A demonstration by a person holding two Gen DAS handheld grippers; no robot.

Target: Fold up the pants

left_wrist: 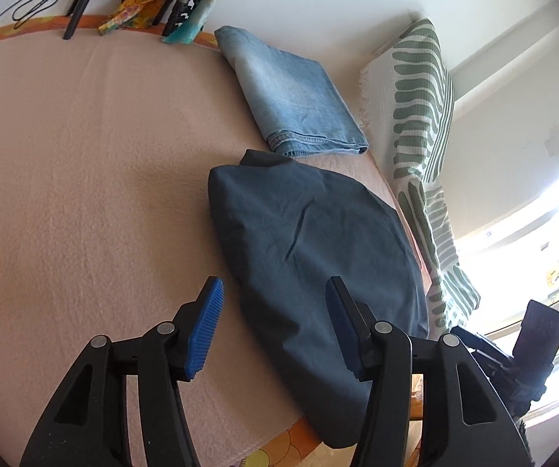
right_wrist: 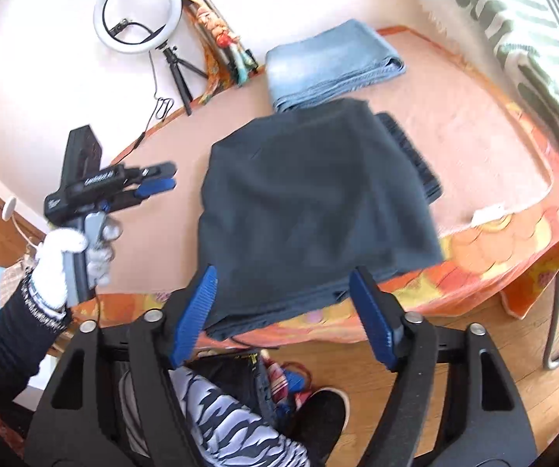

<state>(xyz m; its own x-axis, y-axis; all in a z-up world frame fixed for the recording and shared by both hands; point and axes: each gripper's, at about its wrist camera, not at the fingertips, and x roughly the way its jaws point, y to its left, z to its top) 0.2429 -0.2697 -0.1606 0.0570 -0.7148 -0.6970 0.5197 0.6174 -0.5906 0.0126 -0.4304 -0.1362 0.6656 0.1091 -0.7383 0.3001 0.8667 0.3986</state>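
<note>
On bed [left_wrist: 65,155], folded dark pants [left_wrist: 310,241] blurred, near edge overhanging; both tongs [left_wrist: 275,311] [right_wrist: 283,303] apart, empty.

Dark navy pants [left_wrist: 310,233], light blue jeans [left_wrist: 291,93], pink table cover [left_wrist: 84,155]

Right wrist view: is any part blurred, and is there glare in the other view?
Right wrist view: the dark pants and the left tool look smeared by motion. Left wrist view: sharp, but the window at right is overexposed to white.
</note>
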